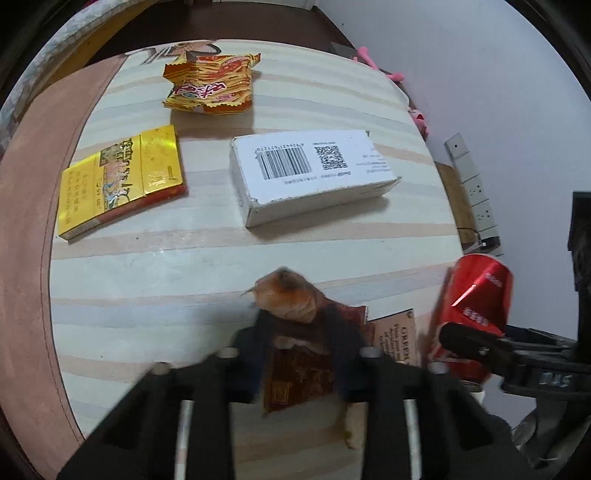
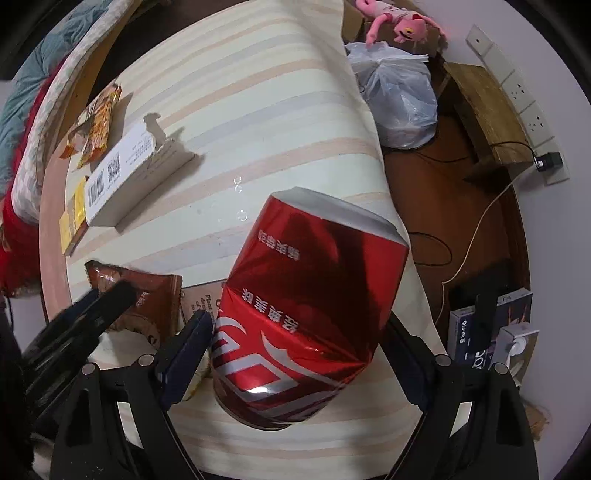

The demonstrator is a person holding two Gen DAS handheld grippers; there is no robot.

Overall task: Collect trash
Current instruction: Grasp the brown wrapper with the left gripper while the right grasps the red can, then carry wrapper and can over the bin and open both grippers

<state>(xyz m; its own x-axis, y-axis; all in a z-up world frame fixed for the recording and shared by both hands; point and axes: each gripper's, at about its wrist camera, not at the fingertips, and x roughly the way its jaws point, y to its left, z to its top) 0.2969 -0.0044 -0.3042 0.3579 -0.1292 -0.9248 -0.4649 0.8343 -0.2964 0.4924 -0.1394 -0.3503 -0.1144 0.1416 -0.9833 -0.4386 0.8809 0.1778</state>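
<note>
My left gripper (image 1: 299,325) is shut on a brown crumpled snack wrapper (image 1: 291,295) near the table's front edge; it also shows in the right wrist view (image 2: 147,299). My right gripper (image 2: 299,332) is shut on a dented red cola can (image 2: 310,306), held tilted above the striped table (image 2: 258,110). The can (image 1: 476,306) shows at the right of the left wrist view. On the table lie a white box with a barcode (image 1: 310,173), a yellow cigarette pack (image 1: 122,181) and an orange noodle wrapper (image 1: 210,85).
A white plastic bag (image 2: 399,96) sits on the floor beyond the table's right edge, beside a pink plush toy (image 2: 399,18). A power strip (image 2: 524,110) with a cable lines the wall. Small boxes (image 2: 491,332) stand at the right. A paper card (image 1: 399,339) lies under the wrapper.
</note>
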